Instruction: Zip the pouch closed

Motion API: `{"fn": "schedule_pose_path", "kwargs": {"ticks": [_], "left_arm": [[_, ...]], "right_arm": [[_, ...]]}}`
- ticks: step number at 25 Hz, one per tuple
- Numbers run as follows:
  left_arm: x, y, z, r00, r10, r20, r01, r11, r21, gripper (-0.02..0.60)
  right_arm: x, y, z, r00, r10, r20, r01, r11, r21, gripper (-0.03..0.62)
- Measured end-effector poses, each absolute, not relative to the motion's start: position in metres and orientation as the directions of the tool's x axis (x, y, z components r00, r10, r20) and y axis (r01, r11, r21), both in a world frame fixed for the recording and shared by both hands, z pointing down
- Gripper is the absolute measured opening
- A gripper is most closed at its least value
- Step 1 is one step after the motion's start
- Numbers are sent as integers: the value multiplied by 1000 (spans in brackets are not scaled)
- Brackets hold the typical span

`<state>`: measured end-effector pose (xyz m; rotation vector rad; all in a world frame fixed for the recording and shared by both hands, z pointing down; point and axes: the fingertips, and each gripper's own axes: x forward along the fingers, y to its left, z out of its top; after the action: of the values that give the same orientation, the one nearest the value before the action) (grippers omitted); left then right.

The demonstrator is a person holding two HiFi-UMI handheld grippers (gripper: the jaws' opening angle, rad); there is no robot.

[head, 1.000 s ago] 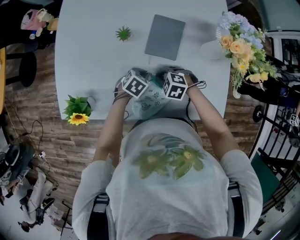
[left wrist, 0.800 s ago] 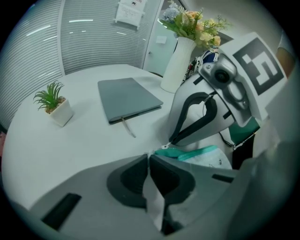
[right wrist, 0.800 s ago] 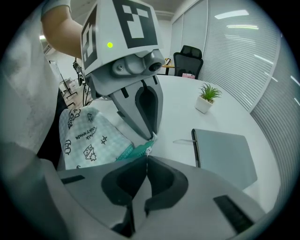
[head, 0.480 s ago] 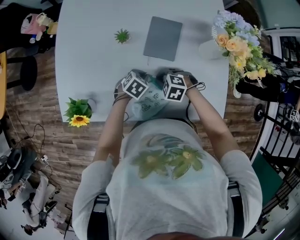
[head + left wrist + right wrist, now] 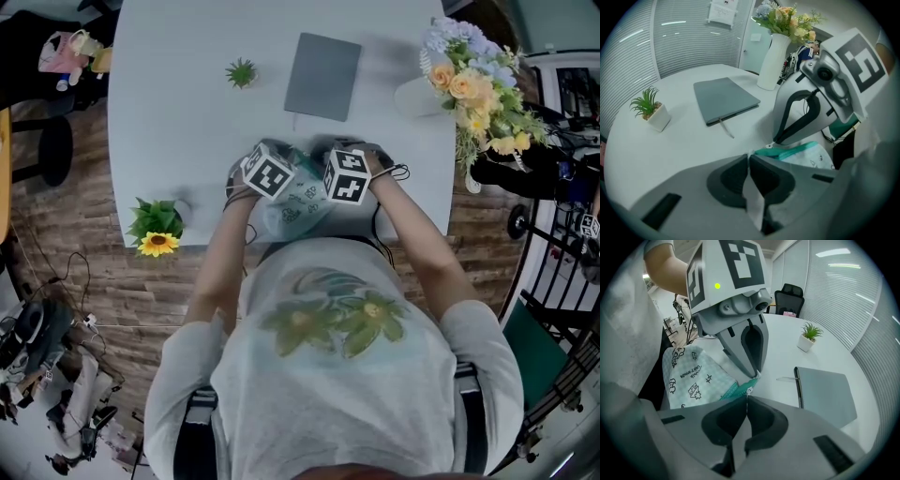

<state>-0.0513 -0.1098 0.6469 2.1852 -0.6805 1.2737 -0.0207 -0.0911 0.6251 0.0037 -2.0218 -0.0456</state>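
A pale checked pouch (image 5: 298, 202) with black doodles and a teal zip (image 5: 790, 151) lies at the near edge of the white table (image 5: 187, 122), between my two grippers. My left gripper (image 5: 749, 158) is shut on the pouch's end, with pale fabric showing between its jaws. My right gripper (image 5: 746, 398) is shut on the small zip pull (image 5: 749, 390). The two sets of fingertips stand almost tip to tip at the zip's far end; the right gripper's tips (image 5: 774, 142) show in the left gripper view and the left gripper's tips (image 5: 756, 374) in the right gripper view.
A grey notebook (image 5: 322, 64) lies beyond the grippers, with a small potted plant (image 5: 241, 72) to its left. A white vase of flowers (image 5: 469, 84) stands at the far right. A sunflower pot (image 5: 156, 225) sits at the near left corner. An office chair (image 5: 790, 296) stands past the table.
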Motion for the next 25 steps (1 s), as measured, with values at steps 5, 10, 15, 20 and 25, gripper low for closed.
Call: {"fn": "schedule_pose_path", "kwargs": {"ticks": [5,10,15,20,25], "left_arm": [[-50,-110,646,440,-176,880,-653,-736,179,23],[-51,-111,646,439,-179,881,-652,-738,175,23],[-52,-110,647,439,-182,880,-654,-736,174,23],[-52,-112,646,434,-192,880,-655,-738,162,23],[-51,-111,647,443,-189,876,-658,-733,174,23]], "right_arm": [[-18,-89,626,-415,-14,910,37,999,32,18],[-18,-87,626,-398,-27,917,69,996,59,18],[-17,-85,626,-393,-21,919,78,995,56,18],[-15,-82,624,-383,-19,924,87,995,56,18],[-11,-82,624,-387,-20,922,69,996,50,18]]}}
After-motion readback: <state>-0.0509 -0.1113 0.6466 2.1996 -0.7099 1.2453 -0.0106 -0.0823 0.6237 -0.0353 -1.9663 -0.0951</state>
